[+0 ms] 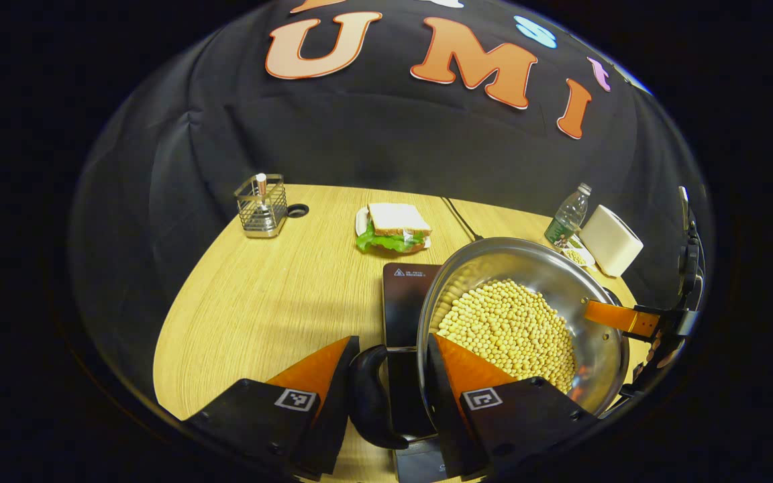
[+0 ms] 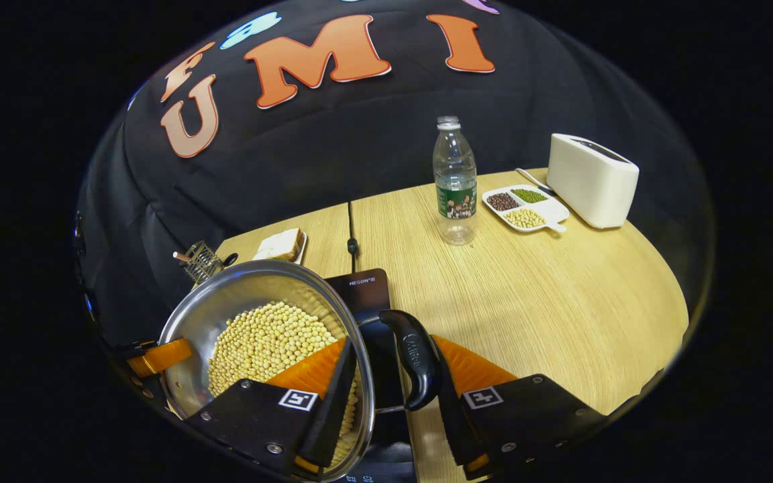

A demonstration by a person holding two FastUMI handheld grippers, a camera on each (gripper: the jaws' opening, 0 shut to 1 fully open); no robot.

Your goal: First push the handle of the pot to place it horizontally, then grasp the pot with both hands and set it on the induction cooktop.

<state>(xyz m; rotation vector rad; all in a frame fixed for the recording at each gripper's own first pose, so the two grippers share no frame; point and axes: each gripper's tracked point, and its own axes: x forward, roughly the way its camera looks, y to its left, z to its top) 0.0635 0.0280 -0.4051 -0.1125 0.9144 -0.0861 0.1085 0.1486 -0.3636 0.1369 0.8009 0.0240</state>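
A steel pot (image 1: 547, 265) (image 2: 239, 282) full of yellow soybeans hangs over the black induction cooktop (image 1: 405, 295) (image 2: 368, 285); whether it rests on it I cannot tell. In the left gripper view my left gripper (image 1: 390, 349) is shut on one black side handle (image 1: 368, 396), with one finger inside the pot wall and the other outside the handle. In the right gripper view my right gripper (image 2: 392, 349) is shut the same way on the opposite black handle (image 2: 415, 365). Across the pot, each view catches a finger of the other gripper (image 1: 618, 316) (image 2: 158, 355).
On the wooden table (image 2: 561, 302) stand a water bottle (image 2: 455, 181), a white toaster (image 2: 591, 178) and a divided tray of beans (image 2: 524, 206). A sandwich on a plate (image 1: 393, 228) and a wire utensil rack (image 1: 262, 204) sit farther back. A cord (image 2: 351, 235) runs behind the cooktop.
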